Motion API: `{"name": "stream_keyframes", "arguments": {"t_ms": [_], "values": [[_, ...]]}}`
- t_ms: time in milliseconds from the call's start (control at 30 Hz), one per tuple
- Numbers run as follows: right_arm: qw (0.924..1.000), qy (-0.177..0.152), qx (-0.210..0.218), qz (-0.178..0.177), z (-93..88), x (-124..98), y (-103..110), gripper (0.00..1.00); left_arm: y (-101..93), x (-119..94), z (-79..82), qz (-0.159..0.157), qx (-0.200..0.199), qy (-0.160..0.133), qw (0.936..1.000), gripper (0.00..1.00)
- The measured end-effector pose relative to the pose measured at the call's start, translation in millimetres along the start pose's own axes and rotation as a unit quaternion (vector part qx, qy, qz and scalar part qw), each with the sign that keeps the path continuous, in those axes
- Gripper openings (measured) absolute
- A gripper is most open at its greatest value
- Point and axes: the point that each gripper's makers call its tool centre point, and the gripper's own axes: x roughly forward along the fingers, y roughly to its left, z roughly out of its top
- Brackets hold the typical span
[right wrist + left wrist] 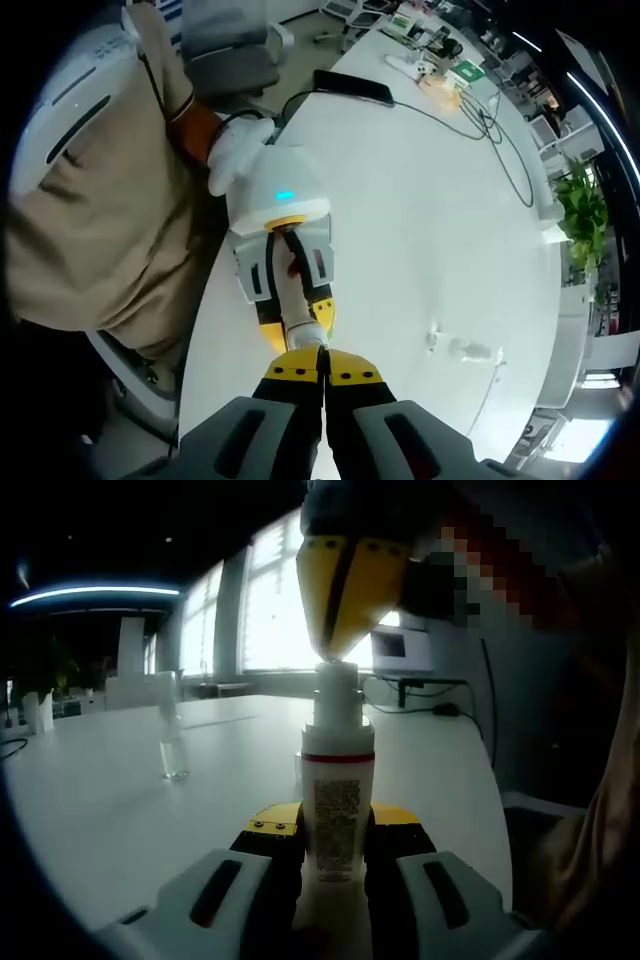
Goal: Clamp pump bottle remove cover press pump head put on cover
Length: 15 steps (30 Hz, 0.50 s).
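Note:
My left gripper (337,826) is shut on the lower body of a white pump bottle (338,800) with a red band, holding it upright. My right gripper (335,652) comes down from above, its yellow jaws shut, tips touching the top of the white pump head (337,692). In the right gripper view, the right gripper (322,370) points down at the pump head (309,335), with the left gripper (298,322) and the bottle (291,285) beyond it. The clear cover (173,743) stands on the white table (110,810), apart from the bottle; it shows again as the cover (468,350).
A person in beige (90,210) stands at the table's near edge, a white-gloved hand (237,145) on the left gripper. Cables (470,120) and a black flat device (352,87) lie at the far end. A screen (402,648) and a plant (580,210) are farther off.

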Motion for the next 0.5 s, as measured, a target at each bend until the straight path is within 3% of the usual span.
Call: {"name": "stream_keyframes", "arguments": {"t_ms": [500], "values": [[1.0,-0.001,-0.001,-0.001,-0.1,-0.2,-1.3,0.0,-1.3,-0.7,0.4,0.0,0.0,0.0,1.0,0.14]]}}
